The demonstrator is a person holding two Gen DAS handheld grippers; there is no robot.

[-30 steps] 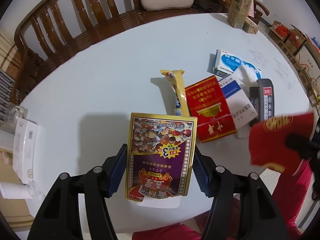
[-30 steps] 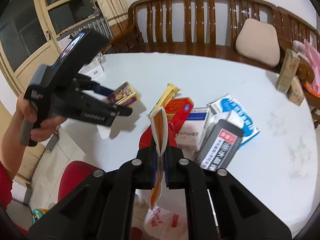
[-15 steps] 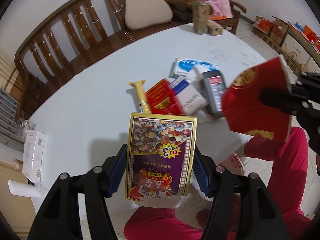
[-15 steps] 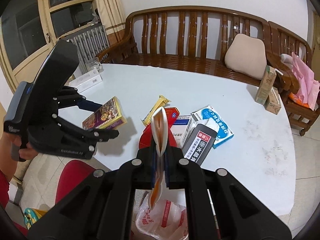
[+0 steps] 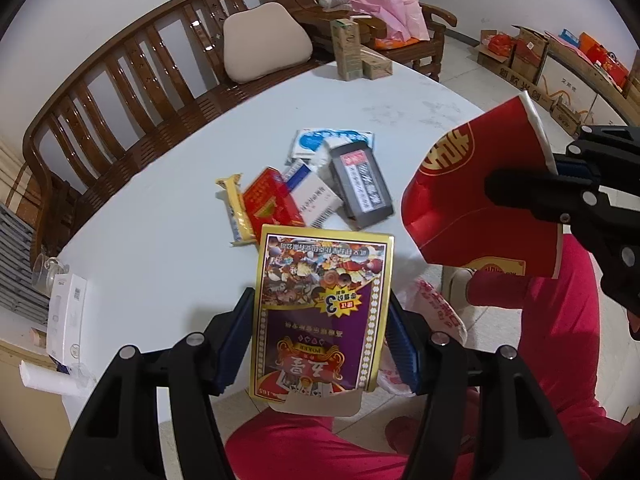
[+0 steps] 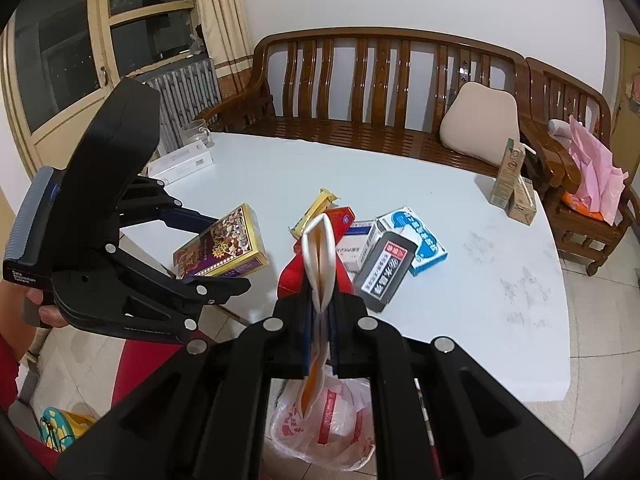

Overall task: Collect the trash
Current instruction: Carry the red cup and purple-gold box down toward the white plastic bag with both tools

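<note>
My left gripper [image 5: 320,336] is shut on a gold and purple card box [image 5: 320,312], held off the table's near edge; the box also shows in the right wrist view [image 6: 224,246]. My right gripper [image 6: 320,312] is shut on a flattened red paper cup [image 6: 318,256], which appears in the left wrist view [image 5: 476,200]. A white plastic bag with red print [image 6: 328,424] hangs open below the table edge, under both grippers. On the table lie a yellow wrapper [image 5: 236,208], a red box [image 5: 268,200], a white box [image 5: 312,196], a grey box [image 5: 360,184] and a blue-white box [image 5: 316,142].
The round white table [image 5: 160,240] has two drink cartons [image 5: 352,52] at its far edge and a white box [image 5: 66,312] at the left. A wooden bench with a beige cushion [image 5: 264,40] stands behind. Cardboard boxes [image 5: 528,56] line the right wall.
Both grippers have drawn back from the table toward the near edge with their loads. The plastic bag now shows larger beneath them.
</note>
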